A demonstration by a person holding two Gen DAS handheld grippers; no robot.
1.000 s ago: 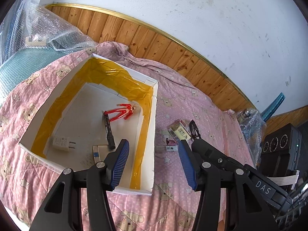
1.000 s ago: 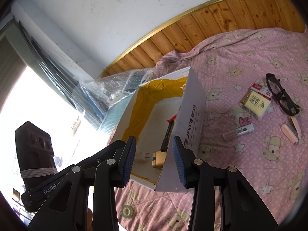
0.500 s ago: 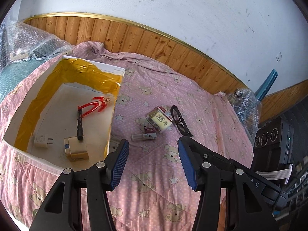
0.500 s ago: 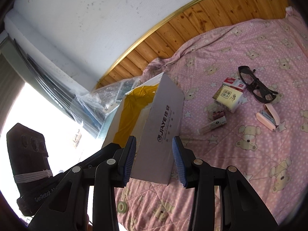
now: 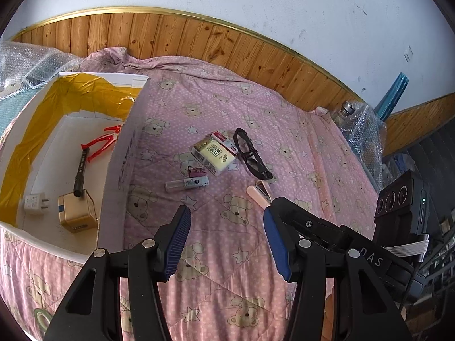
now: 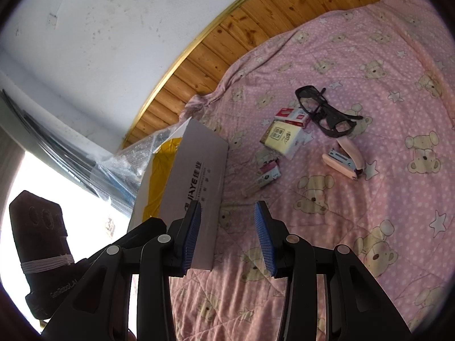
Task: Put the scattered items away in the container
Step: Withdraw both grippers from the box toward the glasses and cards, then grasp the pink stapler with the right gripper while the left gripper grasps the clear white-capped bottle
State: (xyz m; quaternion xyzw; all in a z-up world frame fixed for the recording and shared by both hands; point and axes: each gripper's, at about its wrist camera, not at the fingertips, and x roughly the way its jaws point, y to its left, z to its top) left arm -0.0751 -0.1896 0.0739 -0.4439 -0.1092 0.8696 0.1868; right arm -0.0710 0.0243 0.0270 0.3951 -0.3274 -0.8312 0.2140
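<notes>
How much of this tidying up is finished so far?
Partly done. The box already holds a red figure, a black pen, a white plug and a gold carton. Nothing is in hand: the left gripper and right gripper are both open and empty. Still on the quilt: glasses, tissue pack, tube and pink stapler.

The letters "JiAYE", followed by Chinese characters too small to be read, are printed in dark type on the grey outer wall of the cardboard box (image 6: 196, 182). "DAS" is seen in pale letters on the black body of the right-hand device (image 5: 371, 257) in the left wrist view. Chinese characters on the cream packet (image 5: 216, 155) cannot be made out.
</notes>
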